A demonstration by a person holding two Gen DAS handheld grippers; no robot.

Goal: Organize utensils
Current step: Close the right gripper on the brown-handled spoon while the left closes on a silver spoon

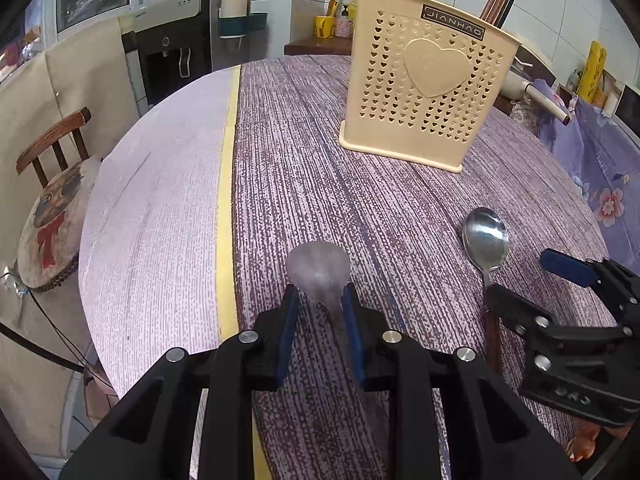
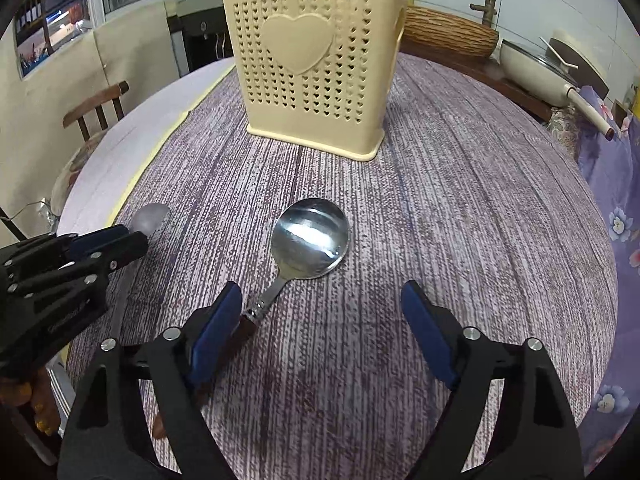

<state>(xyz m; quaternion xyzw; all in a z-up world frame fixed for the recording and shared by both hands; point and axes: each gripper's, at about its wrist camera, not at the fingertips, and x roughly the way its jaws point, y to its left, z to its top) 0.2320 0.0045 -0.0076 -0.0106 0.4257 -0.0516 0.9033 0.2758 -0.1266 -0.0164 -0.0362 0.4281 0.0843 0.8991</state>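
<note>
On the table (image 2: 460,208): purple-streaked cloth, a yellow band along its left part; two spoons and one holder in sight
Utensil holder (image 2: 316,60): cream plastic, heart-pierced, upright at the far middle of the table; chopstick ends show above its rim
Frosted spoon (image 1: 318,270): pale translucent bowl, seen blurred just ahead of the left gripper's tips
Left gripper (image 1: 320,300): blue pads drawn close on the frosted spoon's neck, clamped so far as the blur allows
Steel spoon (image 2: 310,238): bowl up, lying flat near the middle of the table; dark wooden handle running back under the right gripper's left finger
Right gripper (image 2: 322,304): jaws well apart, holding nothing; one pad beside the handle, the other well clear of it
Step in hand, as judged: seizing the steel spoon
Advice: shift the right gripper leftward until the handle lies between both pads; lower to the cloth; close on the wooden part, not the slippery neck; lift level before carrying to the holder
</note>
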